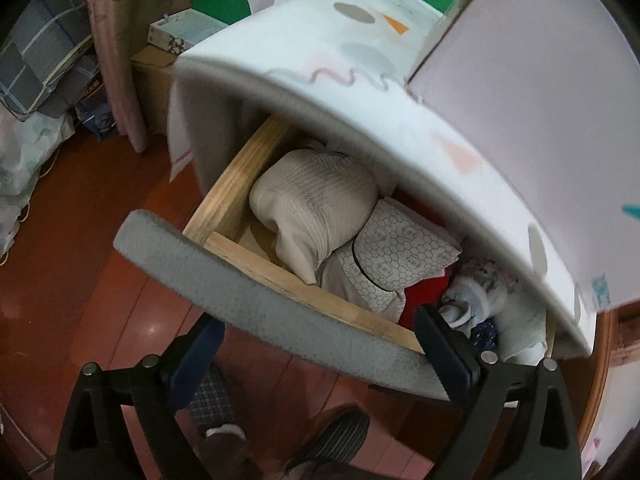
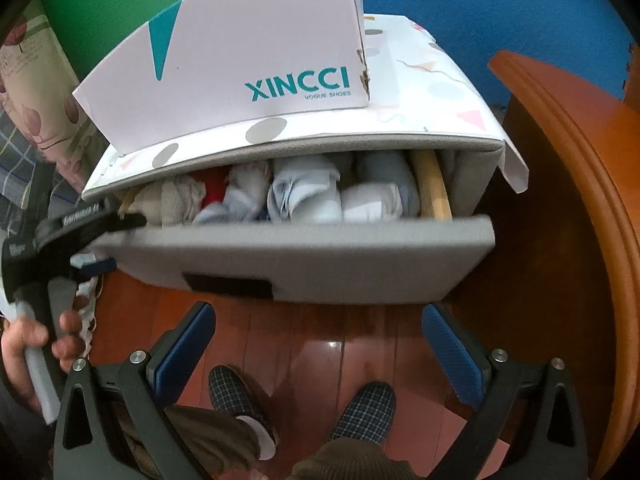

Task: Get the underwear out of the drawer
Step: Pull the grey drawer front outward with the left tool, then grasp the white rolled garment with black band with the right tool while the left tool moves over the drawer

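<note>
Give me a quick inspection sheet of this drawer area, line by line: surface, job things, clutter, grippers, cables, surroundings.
Surface: glossy red-brown wooden floor; patterned cabinet top.
Job's things: grey-fronted drawer pulled open, packed with rolled and folded garments: beige roll, hexagon-print piece, red item, pale blue roll.
Clutter: pink shoe box on the cabinet.
Grippers: left gripper open, straddling the drawer front, holding nothing; right gripper open, empty, short of the drawer.
Cables: nothing seen.
Surroundings: orange wooden furniture to the right, curtain and bags to the left, person's checked slippers below.
</note>
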`<state>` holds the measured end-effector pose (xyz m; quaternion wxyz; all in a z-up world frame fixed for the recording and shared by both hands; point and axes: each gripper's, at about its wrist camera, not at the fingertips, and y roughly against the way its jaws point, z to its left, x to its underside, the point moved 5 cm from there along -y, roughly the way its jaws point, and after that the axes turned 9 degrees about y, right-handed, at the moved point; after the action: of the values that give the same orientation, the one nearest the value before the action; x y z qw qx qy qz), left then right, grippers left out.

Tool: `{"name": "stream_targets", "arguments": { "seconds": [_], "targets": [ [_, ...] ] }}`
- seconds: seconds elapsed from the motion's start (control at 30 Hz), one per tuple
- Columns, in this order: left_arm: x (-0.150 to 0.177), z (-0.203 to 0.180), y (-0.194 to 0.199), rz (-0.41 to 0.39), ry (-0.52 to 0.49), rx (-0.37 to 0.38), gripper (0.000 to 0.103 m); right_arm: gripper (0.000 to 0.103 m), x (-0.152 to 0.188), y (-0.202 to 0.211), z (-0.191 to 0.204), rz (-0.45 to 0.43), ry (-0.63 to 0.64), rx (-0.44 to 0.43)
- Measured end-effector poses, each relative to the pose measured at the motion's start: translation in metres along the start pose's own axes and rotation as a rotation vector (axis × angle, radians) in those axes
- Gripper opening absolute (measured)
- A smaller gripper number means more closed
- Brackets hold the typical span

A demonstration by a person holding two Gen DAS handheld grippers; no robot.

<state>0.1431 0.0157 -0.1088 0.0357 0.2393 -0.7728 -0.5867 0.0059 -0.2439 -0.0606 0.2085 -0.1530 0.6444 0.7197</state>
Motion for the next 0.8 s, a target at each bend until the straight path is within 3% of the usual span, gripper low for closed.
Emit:
{"name": "stream_targets", "arguments": {
  "seconds": [0.57,0.8],
  "targets": [
    [0.067,0.033,0.037,0.083,-0.050,-0.136,0.099,0.102,0.001,0.020,0.005,0.124,0.078,-0.036],
    [0.084,0.031,0.048,0.070,-0.069,-0.181,0.099,0.102,-0.004,0.014,0.004,0.187,0.105,-0.039]
  ]
}}
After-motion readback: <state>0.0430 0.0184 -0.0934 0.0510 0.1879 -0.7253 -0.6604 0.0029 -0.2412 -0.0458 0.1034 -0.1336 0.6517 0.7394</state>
